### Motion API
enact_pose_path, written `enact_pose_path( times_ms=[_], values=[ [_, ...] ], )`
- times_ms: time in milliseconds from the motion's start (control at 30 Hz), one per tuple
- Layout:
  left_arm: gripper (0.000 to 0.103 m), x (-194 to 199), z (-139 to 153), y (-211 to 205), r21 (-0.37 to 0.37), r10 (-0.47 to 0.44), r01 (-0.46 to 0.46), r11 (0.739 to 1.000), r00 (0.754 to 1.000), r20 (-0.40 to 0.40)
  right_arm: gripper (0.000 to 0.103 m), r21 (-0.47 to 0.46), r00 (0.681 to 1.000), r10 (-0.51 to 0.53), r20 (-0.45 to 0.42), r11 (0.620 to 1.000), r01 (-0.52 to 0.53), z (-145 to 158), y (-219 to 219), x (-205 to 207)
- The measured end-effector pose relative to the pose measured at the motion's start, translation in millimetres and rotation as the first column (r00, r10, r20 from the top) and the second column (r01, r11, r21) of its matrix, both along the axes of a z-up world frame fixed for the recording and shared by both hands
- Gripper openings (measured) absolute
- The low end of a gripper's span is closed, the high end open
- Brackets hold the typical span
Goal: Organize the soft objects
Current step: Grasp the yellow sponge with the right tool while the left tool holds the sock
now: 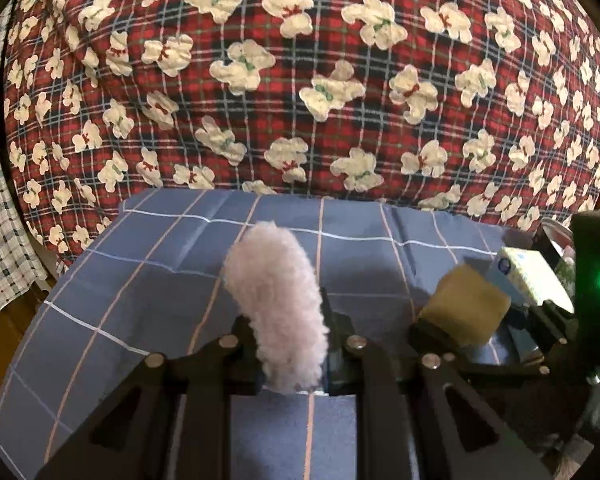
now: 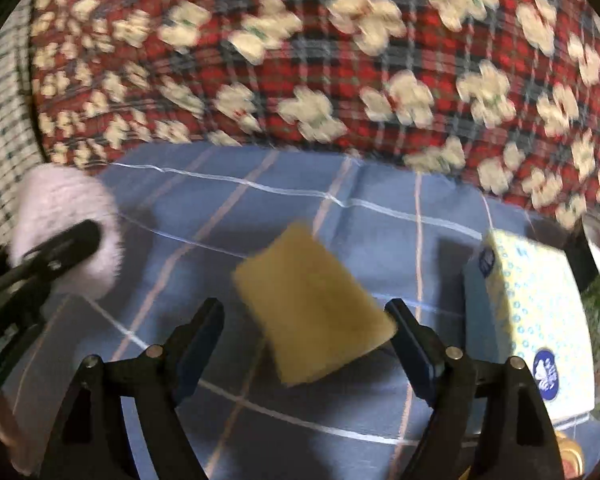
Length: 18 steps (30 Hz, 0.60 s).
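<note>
The left gripper [image 1: 290, 344] is clamping a fluffy pale-pink plush piece [image 1: 278, 304] between its closed jaws, and the plush is standing up out of them, above the blue checked cloth [image 1: 148, 280] that is covering the surface. In the right wrist view the same plush piece [image 2: 66, 228] is showing near the cloth's left edge, with one black finger [image 2: 66, 244] pressing across it.

Further right, toward the middle of the cloth, the right gripper [image 2: 308, 330] is standing with its jaws spread wide around a yellow sponge [image 2: 312, 304]. The sponge is sitting tilted between them; its right corner is touching the right finger, while the left finger is standing clear of it.

Near the cloth's right edge, a tissue box [image 2: 536, 320] with a pale dotted print is lying just beside the right gripper. Behind the cloth's far edge, a red plaid quilt [image 1: 300, 80] with cream bear shapes is rising up.
</note>
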<state>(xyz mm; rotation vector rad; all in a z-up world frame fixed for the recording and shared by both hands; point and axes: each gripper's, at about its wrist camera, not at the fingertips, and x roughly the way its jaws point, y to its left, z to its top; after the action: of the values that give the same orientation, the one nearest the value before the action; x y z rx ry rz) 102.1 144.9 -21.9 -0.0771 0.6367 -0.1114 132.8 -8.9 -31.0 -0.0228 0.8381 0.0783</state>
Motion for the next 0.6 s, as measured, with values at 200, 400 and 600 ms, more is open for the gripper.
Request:
enact_pose_path(
  times_ms=[200,400,600],
  values=[
    [0.017,2,-6,-4,0.005,-0.004,0.004,1.0,1.0,-0.023,0.07,0.1,0.999,-0.01,0.035,0.995,0.006,7,-12,-8],
    [0.018,1,-6,-6,0.017,-0.002,0.003,1.0,1.0,-0.017,0.054,0.115,0.998,0.0,0.058,0.993,-0.007,7,-13,-12],
    [0.018,0,-5,-7,0.027,-0.001,0.001,1.0,1.0,-0.008,0.052,0.283,0.993,0.024,0.114,0.958,-0.056,14,-25,-25]
  ],
)
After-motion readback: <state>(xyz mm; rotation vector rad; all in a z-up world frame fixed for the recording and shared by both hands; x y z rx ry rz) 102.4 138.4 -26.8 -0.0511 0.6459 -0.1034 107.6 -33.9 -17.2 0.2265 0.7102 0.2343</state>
